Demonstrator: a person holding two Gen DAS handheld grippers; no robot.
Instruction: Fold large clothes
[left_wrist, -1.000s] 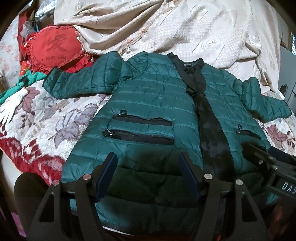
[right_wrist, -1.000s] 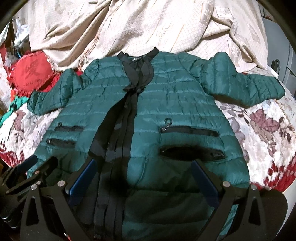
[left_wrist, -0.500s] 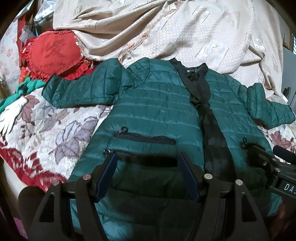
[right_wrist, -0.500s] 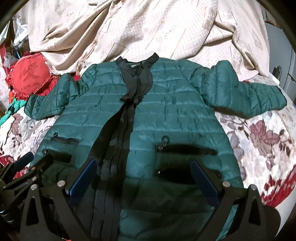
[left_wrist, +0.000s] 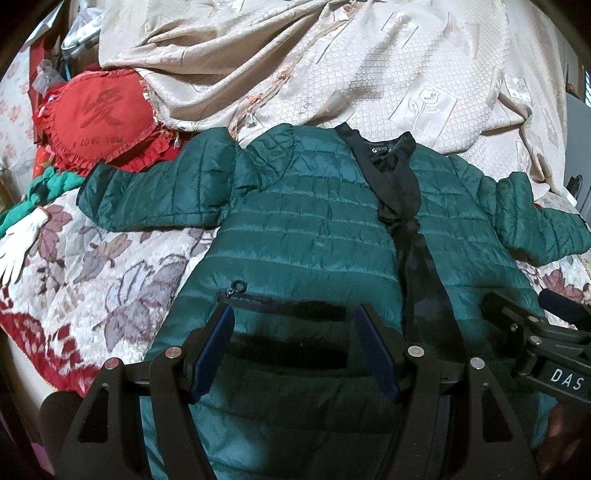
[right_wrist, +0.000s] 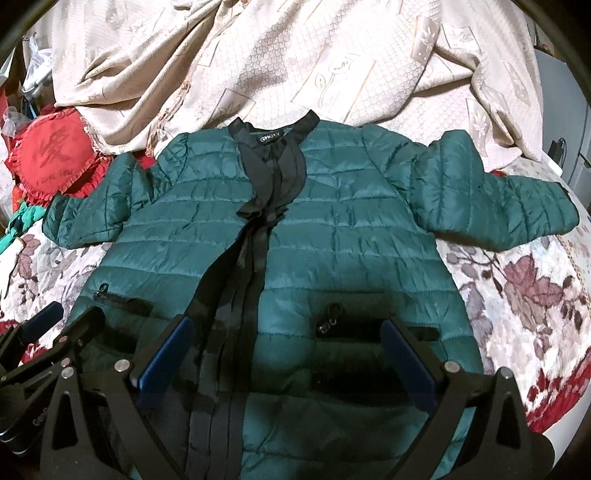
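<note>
A dark green quilted jacket (left_wrist: 306, 229) with black front trim lies flat, front up, on the bed, both sleeves spread out to the sides; it also shows in the right wrist view (right_wrist: 354, 229). My left gripper (left_wrist: 295, 314) is open and empty, low over the jacket's left pocket zips. My right gripper (right_wrist: 284, 325) is open wide and empty over the jacket's right pocket, beside the black placket. The jacket's hem is hidden under both grippers. The right gripper's body shows at the right edge of the left wrist view (left_wrist: 535, 332).
A floral bedspread (left_wrist: 92, 280) covers the bed. A crumpled beige quilt (left_wrist: 332, 66) lies behind the jacket's collar. A red frilled cushion (left_wrist: 99, 114) sits at the back left, with a green cloth and a white glove (left_wrist: 18, 247) at the left edge.
Both grippers have moved forward and lower over the jacket, from its hem up to the pockets. Both stay open. The jacket has not moved.
</note>
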